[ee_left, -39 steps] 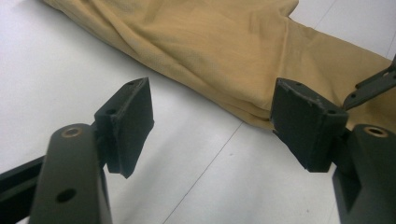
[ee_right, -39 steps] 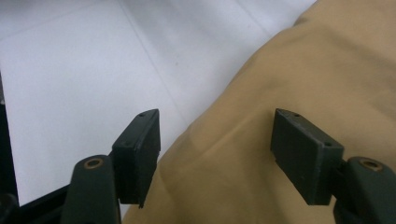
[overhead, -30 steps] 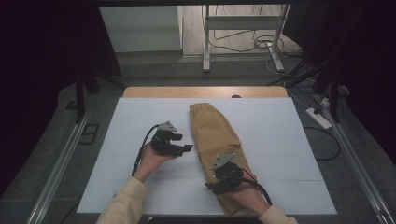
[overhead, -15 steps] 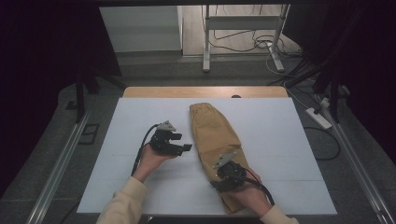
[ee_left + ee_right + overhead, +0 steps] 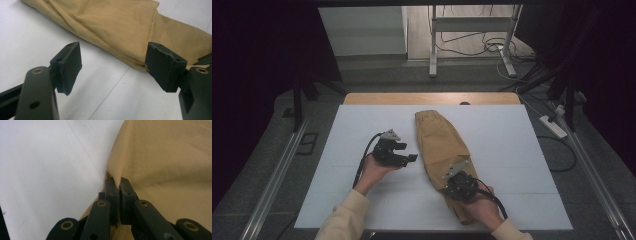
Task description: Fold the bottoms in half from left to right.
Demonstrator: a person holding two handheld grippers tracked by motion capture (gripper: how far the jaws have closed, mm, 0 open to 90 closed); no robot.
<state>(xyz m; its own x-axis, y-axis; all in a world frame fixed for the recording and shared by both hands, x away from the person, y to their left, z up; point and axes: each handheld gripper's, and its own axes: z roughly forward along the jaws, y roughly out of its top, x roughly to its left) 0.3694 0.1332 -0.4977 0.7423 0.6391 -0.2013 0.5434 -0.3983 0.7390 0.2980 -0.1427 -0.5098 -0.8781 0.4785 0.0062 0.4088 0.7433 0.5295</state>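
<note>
Left gripper (image 5: pixel 404 159): we see it left of centre in the high view, held in the person's left hand (image 5: pixel 374 172) over the white bench (image 5: pixel 362 125). Its jaws stand wide apart with nothing between them. In the left gripper view (image 5: pixel 113 66) the two black pads frame bare bench, and the cloth's edge lies just beyond the pad at the right of the frame.

Tan cloth (image 5: pixel 439 142): we find it in the middle of the high view, a long folded garment that runs from the upper centre of the bench down towards the lower right. It lies flat on the bench. It crosses the upper part of the left gripper view (image 5: pixel 130 25) and takes up the right half of the right gripper view (image 5: pixel 170 157).

Right gripper (image 5: pixel 452 175): we see it at the lower centre-right of the high view, in the person's right hand (image 5: pixel 479 205), resting on the cloth's lower end. Its jaws have just been closing, and in the right gripper view (image 5: pixel 119 182) they are clenched on a raised fold at the cloth's edge, with the fabric pinched between the pads.
</note>
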